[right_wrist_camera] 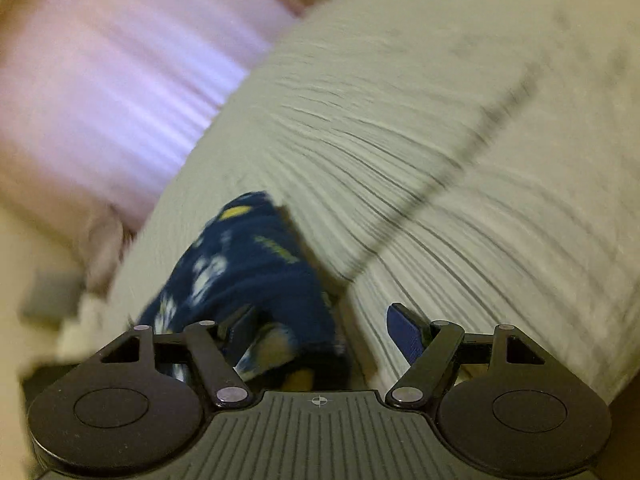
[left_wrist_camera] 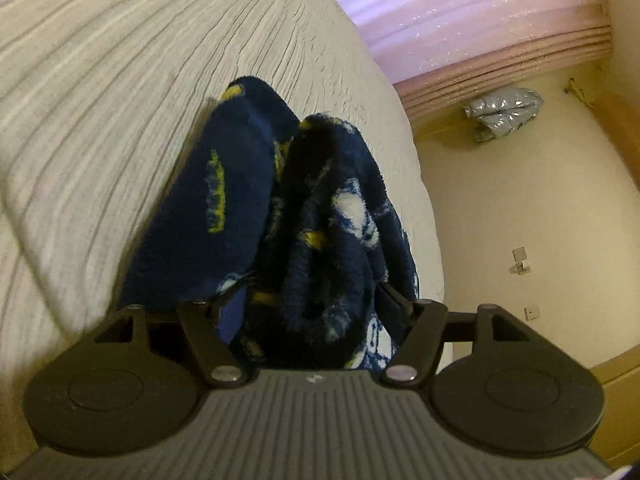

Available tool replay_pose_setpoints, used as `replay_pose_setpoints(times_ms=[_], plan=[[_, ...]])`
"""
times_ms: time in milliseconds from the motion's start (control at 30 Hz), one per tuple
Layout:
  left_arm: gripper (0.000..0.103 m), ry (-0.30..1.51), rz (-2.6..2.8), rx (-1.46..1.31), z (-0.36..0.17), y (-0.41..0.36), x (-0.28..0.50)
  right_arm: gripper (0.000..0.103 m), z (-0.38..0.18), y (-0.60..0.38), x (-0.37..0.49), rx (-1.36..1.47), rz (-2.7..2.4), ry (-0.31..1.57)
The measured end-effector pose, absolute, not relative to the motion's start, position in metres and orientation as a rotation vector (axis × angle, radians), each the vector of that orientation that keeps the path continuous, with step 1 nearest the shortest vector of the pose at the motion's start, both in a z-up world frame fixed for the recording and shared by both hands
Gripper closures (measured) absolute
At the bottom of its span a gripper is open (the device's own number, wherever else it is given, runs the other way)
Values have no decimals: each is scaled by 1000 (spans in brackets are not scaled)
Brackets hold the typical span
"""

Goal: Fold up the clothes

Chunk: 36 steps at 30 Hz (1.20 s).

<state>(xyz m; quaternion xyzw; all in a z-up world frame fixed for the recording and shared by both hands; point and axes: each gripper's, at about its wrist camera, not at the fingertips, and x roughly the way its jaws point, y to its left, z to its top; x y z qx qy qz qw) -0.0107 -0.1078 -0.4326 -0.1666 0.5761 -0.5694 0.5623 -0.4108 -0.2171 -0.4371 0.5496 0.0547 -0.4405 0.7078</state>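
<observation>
Bedroom: pale ribbed bedspread [left_wrist_camera: 120, 80] covers a bed; pink curtain [left_wrist_camera: 460, 12] hangs behind it, and cream floor [left_wrist_camera: 500, 200] lies off its right edge.
Floor clutter: a crumpled silvery bag [left_wrist_camera: 504, 114] lies near the curtain foot, well apart from the work.
Garment: navy fleece garment [left_wrist_camera: 248, 200] with yellow and white print is bunched into thick upright folds, resting on the bedspread near the bed's edge.
Left gripper: left gripper [left_wrist_camera: 316, 304] has its jaws part-spread with a thick wad of fleece between them; the fingers are mostly buried in cloth, so whether the pads actually press on it cannot be told.
Right view: heavily blurred; the same garment [right_wrist_camera: 248, 272] lies on the bedspread [right_wrist_camera: 440, 140], to the left of the lens centre.
Right gripper: right gripper [right_wrist_camera: 320, 332] is spread wide; its left finger lies against or under the fleece, its right finger [right_wrist_camera: 408, 332] stands clear over bare bedspread. Released, by the look of it.
Done so far: judging by the doubled layers, the cloth is at least gathered or roughly folded over, but not flat or squared.
Left to do: smoothing the bundle, laying it flat, and making tidy final folds appear to remain.
</observation>
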Motion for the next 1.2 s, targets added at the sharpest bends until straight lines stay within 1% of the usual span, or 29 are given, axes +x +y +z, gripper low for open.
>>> replay_pose_setpoints(times_ms=[33,67,100,167,267,333,433,633,733,800,833,900,967,1067,1167,1200], plan=[[45,1353,-1356,-394,-433,-111,-12,28,-442,-220,-415,1269,-974,90],[66,1353,-1376,-392,-433,-113,-12,28,-445,-223,-418,1308,-971,66],[76,1355,-1396,-390,-433,-116,-13,28,-445,-227,-420,1327,-970,62],[80,1305,-1436,-395,-424,-114,-14,29,-445,-232,-417,1352,-962,59],[82,1140,-1468,-354,-392,-101,-13,29,-440,-234,-410,1352,-915,56],[82,1042,-1480,-335,-373,-89,-11,29,-437,-234,-400,1338,-866,61],[82,996,-1422,-290,-375,-70,-7,29,-436,-233,-378,1284,-814,109],[80,1163,-1285,-276,-435,-66,-6,28,-434,-231,-344,1135,-808,254],[75,1164,-1296,-270,-430,-70,-8,28,-431,-233,-340,1069,-819,320],[67,1179,-1314,-275,-423,-76,-4,28,-426,-238,-340,1025,-818,336],[66,1187,-1324,-286,-420,-78,-1,28,-422,-241,-343,1003,-820,339],[54,1196,-1348,-329,-414,-83,11,28,-412,-250,-349,966,-830,343],[47,1213,-1366,-379,-413,-91,26,28,-403,-260,-352,937,-844,346],[41,1219,-1379,-413,-411,-105,47,28,-396,-285,-349,922,-850,360],[41,1245,-1370,-407,-413,-132,59,28,-398,-315,-333,911,-855,420],[42,1255,-1371,-410,-416,-140,62,28,-397,-318,-329,903,-844,433]])
